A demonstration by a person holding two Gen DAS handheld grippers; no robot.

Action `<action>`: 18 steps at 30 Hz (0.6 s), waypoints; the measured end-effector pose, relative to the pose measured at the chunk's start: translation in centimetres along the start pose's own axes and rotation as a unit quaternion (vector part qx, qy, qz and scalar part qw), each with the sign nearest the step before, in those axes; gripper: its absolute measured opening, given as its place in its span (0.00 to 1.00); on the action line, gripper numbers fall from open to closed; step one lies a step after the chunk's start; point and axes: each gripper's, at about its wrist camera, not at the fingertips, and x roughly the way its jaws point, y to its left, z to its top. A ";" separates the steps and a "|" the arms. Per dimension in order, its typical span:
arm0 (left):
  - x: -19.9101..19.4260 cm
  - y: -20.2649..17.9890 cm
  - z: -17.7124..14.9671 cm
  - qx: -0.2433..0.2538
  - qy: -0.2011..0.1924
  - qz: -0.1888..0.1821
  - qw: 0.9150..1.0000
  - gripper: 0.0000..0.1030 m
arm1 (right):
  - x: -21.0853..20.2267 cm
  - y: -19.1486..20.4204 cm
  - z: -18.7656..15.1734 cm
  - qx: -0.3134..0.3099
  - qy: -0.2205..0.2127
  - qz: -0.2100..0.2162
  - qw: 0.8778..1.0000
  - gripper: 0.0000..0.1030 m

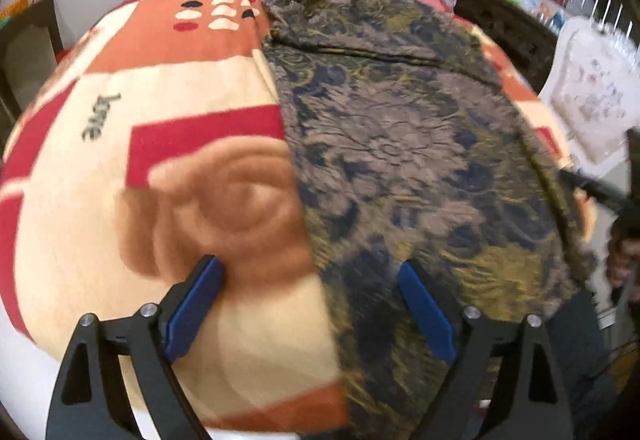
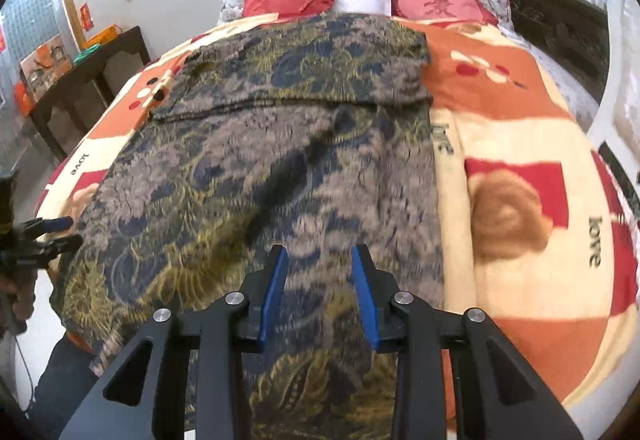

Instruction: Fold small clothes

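The patterned garment (image 2: 280,160) lies flat on the blanket (image 2: 520,120). My left gripper (image 1: 310,304) gapes empty over its edge, my right gripper (image 2: 320,292) half-open, empty above it. I'd pinch both near corners evenly before folding.

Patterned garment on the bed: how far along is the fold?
Done: the patterned garment lies spread on the blanket, with a fold line across its far end. In hand: nothing; the left gripper and right gripper hover open above it, pads off the cloth. Left: gripping an edge and making the remaining folds.
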 end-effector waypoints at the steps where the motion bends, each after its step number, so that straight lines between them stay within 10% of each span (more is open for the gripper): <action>1: -0.4 -0.1 -0.4 -0.013 0.000 -0.027 1.000 0.91 | 0.4 -0.1 -0.1 0.002 0.005 -0.001 1.000 0.34; 14: 0.9 1.2 1.7 -0.091 -0.018 -0.146 0.985 0.96 | 1.3 -0.1 -2.1 0.031 -0.047 -0.004 0.998 0.48; 18: 1.7 1.8 2.5 -0.125 -0.012 -0.214 0.969 0.99 | 1.4 0.2 -2.1 0.023 -0.048 -0.001 0.999 0.53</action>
